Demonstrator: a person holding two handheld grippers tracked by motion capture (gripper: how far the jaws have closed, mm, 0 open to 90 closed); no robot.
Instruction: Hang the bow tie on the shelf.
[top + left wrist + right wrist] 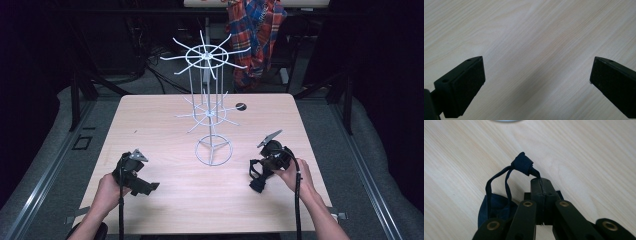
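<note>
Right gripper (pixel 541 185) jaws pinch a dark navy fabric mask (pixel 496 206) — left gripper (pixel 537 82) gapes wide over bare pale wooden desk (pixel 165 125), white wire rack (pixel 212 107) between.

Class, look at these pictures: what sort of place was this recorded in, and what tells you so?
Probably a lab or recording studio: a lone wooden table amid dark surroundings, cables on the floor behind it, and a person working a left claw and right claw beside a white wire rack.
</note>
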